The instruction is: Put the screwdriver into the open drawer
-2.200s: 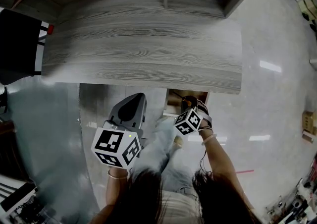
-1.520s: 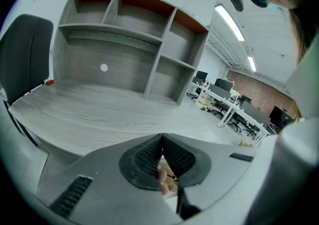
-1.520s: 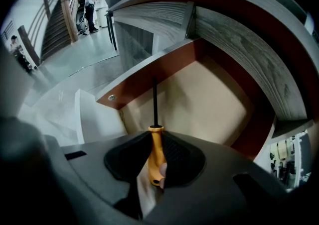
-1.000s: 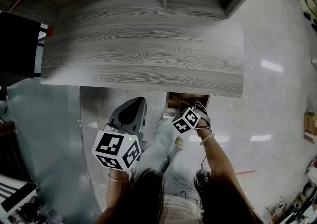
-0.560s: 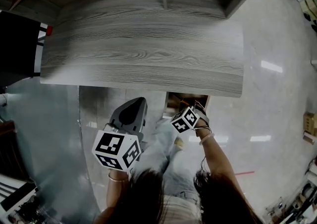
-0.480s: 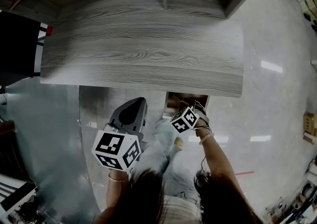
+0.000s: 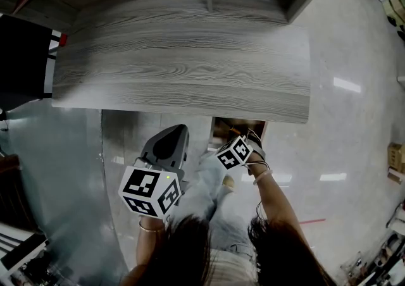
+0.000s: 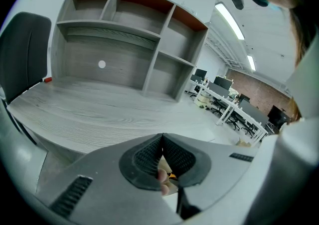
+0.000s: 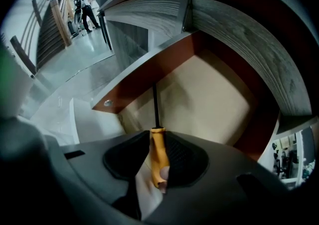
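The screwdriver (image 9: 158, 153) has an orange handle and a thin black shaft that points into the open drawer (image 9: 212, 100). My right gripper (image 9: 155, 137) is shut on the handle, just in front of the drawer's beige bottom and red-brown walls. In the head view the right gripper (image 7: 240, 142) hovers at the drawer (image 7: 223, 128), which sticks out from under the desk's front edge. My left gripper (image 7: 166, 145) is held to the left of it, below the desk edge. In its own view the left gripper (image 8: 161, 144) is shut with nothing between its pads.
The grey wood-grain desk top (image 7: 183, 57) overhangs the drawer. A shelf unit (image 8: 119, 30) stands at its back. A black chair (image 7: 22, 57) is at the desk's left end. The person's legs (image 7: 205, 190) are between the two grippers, above glossy floor (image 7: 342, 126).
The right gripper has crept a little up and left at the drawer mouth, still holding the screwdriver. The left gripper has hardly moved.
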Motion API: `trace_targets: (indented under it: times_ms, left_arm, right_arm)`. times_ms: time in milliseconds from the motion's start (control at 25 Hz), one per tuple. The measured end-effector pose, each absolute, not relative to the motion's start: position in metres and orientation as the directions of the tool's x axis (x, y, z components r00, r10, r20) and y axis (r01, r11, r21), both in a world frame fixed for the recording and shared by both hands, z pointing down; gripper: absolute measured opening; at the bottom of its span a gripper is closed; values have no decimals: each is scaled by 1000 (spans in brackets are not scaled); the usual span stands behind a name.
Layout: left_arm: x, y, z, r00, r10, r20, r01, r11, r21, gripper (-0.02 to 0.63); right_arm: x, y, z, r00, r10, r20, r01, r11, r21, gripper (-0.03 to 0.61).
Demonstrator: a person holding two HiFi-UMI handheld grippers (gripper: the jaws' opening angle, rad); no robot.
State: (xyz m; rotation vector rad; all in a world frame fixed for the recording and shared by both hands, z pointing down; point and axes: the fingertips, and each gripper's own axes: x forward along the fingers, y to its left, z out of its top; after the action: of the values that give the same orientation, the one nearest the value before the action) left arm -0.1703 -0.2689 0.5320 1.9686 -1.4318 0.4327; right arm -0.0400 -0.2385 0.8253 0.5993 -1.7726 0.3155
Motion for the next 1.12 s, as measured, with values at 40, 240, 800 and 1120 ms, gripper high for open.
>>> trace_targets:
  times_ms: [40, 240, 800, 1120]
  left_arm:
    - [-170, -268, 532, 347, -714, 608, -931, -187, 312, 17]
    - [-169, -264, 530, 350, -712, 608, -931, -192, 311, 17]
    - [-164, -243, 512, 345, -727, 594, -934, -204, 292, 17]
    - [-155, -225, 497, 349, -741, 573, -932, -209, 297, 17]
  right_arm:
    - [-41, -238, 824, -193, -234, 953, -551, 830, 92, 112]
    - [-45, -238, 811, -203, -250, 947, -561, 822, 96, 120]
    - [-37, -233, 773, -231, -330, 915, -647, 755, 109, 113]
    - [-26, -222, 742, -236, -397, 887, -683, 717, 139, 88]
